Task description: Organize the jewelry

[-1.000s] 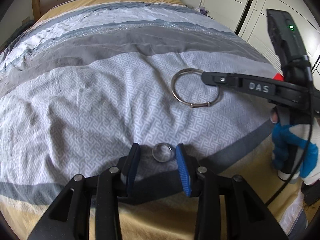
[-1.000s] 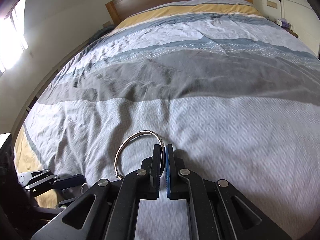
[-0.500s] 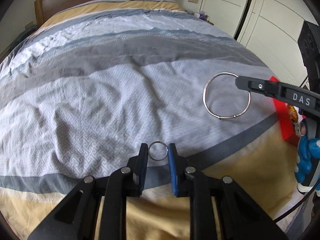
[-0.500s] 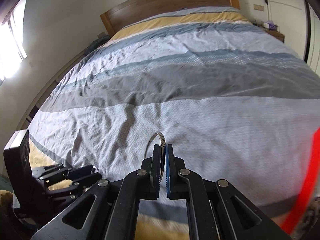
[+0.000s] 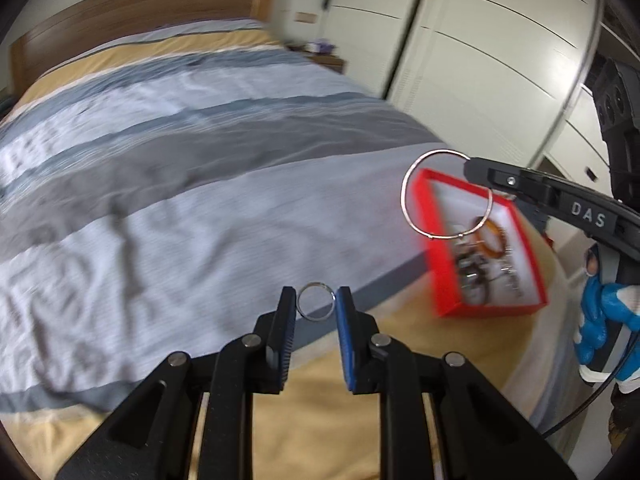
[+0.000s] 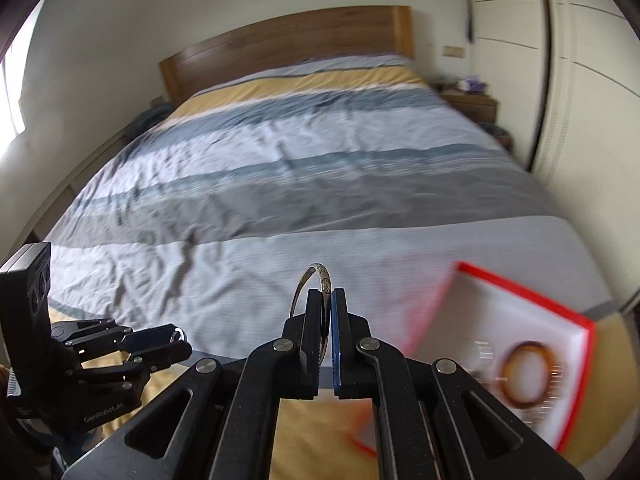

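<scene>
My left gripper point(image 5: 316, 306) is shut on a small silver ring point(image 5: 316, 307) and holds it in the air above the bed's foot. My right gripper point(image 6: 327, 300) is shut on a large silver bangle point(image 6: 316, 280); the bangle also shows in the left wrist view point(image 5: 446, 196), hanging in front of the red jewelry box point(image 5: 436, 280). The box point(image 6: 576, 316) has a white lining and holds an amber bangle point(image 6: 528, 376) and several small metal pieces. It lies on the bed's right front corner.
The striped grey, blue and yellow duvet point(image 6: 304, 184) covers the bed, with a wooden headboard point(image 6: 280, 60) at the back. White wardrobe doors point(image 5: 480, 60) stand on the right. A nightstand point(image 6: 472, 102) sits beside the headboard.
Both grippers have lifted off the duvet with their jewelry and swung right. The left shut on the ring. The red box has come into view.
</scene>
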Tool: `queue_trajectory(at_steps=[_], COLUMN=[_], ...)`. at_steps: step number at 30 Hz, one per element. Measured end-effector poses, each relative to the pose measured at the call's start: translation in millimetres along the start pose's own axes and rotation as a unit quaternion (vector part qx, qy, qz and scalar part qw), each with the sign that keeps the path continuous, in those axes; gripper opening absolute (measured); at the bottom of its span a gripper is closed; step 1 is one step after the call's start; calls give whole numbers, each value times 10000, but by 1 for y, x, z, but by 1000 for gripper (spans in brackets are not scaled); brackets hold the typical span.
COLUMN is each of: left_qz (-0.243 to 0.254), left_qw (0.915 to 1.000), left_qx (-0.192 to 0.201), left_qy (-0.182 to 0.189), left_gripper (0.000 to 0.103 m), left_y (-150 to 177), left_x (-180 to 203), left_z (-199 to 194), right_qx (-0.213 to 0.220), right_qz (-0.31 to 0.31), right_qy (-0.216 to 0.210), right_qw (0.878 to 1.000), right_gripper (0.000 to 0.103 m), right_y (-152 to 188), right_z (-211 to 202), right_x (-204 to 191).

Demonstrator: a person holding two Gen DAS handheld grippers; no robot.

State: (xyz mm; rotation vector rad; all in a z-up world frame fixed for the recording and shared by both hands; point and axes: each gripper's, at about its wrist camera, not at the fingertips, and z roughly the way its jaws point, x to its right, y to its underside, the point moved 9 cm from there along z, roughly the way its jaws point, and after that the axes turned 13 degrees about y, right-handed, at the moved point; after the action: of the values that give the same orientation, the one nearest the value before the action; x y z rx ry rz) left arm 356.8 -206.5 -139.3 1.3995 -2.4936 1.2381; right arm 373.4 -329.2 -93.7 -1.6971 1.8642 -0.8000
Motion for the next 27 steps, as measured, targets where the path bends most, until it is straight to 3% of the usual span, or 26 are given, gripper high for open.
queue_trajectory(at_steps=[6, 12, 17, 27], left_qz=[389, 553, 436, 439], left_qw=[9980, 9956, 9961, 9955], left_qx=[-128, -376, -547, -831], left_qy=[478, 649, 535, 135], left_gripper=[19, 19, 19, 19], left_y=[-36, -57, -60, -54], left_x=[76, 118, 121, 115], left_z=[66, 138, 181, 218], right_qx=[58, 2, -192, -684], right_qz=[383, 746, 1192, 1446], right_qy=[441, 687, 829, 1229], right_qw=[9983, 9948, 9892, 9795], right_gripper=[5, 5, 5, 5], right_y=[-2, 6, 26, 61], right_z=[8, 39, 70, 96], right_x=[81, 139, 181, 212])
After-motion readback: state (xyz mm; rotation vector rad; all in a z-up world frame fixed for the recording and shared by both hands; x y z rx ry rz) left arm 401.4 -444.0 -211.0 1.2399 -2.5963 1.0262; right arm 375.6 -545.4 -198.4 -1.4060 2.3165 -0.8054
